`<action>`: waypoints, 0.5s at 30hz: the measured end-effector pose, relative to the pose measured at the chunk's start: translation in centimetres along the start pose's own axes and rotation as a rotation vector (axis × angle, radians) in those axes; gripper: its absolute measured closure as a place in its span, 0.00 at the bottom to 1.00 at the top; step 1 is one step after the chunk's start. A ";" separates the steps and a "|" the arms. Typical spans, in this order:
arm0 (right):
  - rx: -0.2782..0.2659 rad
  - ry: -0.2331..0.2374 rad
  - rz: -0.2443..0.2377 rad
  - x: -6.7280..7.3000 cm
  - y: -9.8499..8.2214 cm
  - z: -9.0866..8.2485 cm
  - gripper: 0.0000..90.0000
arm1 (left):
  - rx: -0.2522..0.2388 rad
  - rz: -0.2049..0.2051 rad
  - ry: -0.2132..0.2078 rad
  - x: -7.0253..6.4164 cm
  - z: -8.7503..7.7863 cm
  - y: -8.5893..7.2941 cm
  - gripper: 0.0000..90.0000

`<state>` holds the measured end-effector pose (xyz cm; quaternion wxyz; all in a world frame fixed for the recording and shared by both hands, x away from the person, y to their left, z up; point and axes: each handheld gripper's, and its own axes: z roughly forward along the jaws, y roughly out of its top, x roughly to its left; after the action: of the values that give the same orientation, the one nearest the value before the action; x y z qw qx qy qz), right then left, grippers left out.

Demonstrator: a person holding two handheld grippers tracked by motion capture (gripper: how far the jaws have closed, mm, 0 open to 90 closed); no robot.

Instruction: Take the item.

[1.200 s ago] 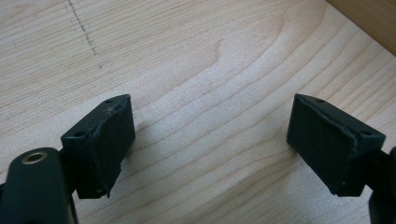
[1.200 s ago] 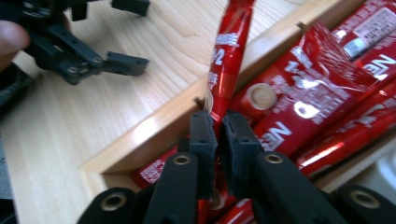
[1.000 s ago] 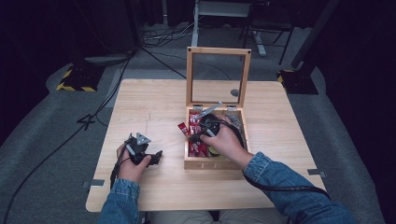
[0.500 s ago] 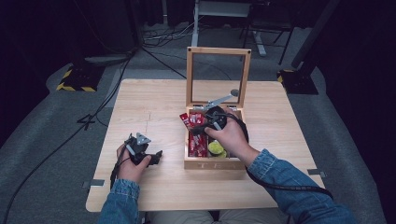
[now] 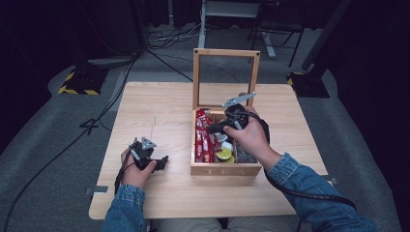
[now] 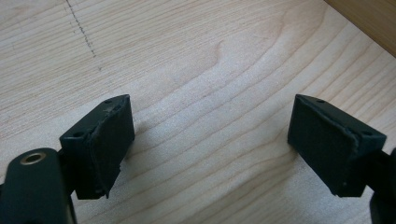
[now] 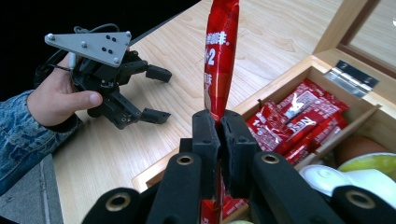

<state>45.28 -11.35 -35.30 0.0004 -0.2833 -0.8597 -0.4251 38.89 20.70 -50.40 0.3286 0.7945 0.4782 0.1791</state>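
Observation:
A wooden tea box (image 5: pixel 226 170) stands mid-table with its glass lid (image 5: pixel 226 53) upright. My right gripper (image 5: pixel 212 129) hovers over the box's left compartment, shut on a long red sachet (image 7: pixel 221 60) that sticks up past the jaws (image 7: pixel 219 126). More red sachets (image 7: pixel 289 119) lie in that compartment (image 5: pixel 203 145). My left gripper (image 5: pixel 161 163) rests on the table left of the box. Its jaws are wide open over bare wood (image 6: pixel 210 144), as the right gripper view also shows (image 7: pixel 161 94).
Round pods, one green-topped (image 5: pixel 224 154) and one white (image 7: pixel 322 177), fill the box's near right compartment. The light wood table (image 5: pixel 159 111) is bare to the left of the box and beyond it. Cables and stand legs (image 5: pixel 208 29) lie on the dark floor behind.
My right gripper has risen out of the box and shifted toward the far side, lifting the red sachet with it. The left gripper has stayed put.

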 end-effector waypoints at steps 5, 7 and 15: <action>-0.013 -0.013 0.002 -0.4 0.0 -1.1 0.95 | 0.001 0.000 0.000 0.0 0.0 0.0 0.17; -0.018 -0.017 0.004 -0.6 0.0 -1.5 0.95 | 0.001 0.001 0.001 0.0 0.0 0.0 0.17; -0.036 -0.046 0.000 -1.2 -0.4 -3.2 0.95 | 0.001 0.002 0.001 0.0 0.0 0.0 0.17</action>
<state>45.35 -14.50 -33.86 -0.0246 -0.2932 -0.8516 -0.4337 38.82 20.70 -50.40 0.3276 0.7950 0.4779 0.1796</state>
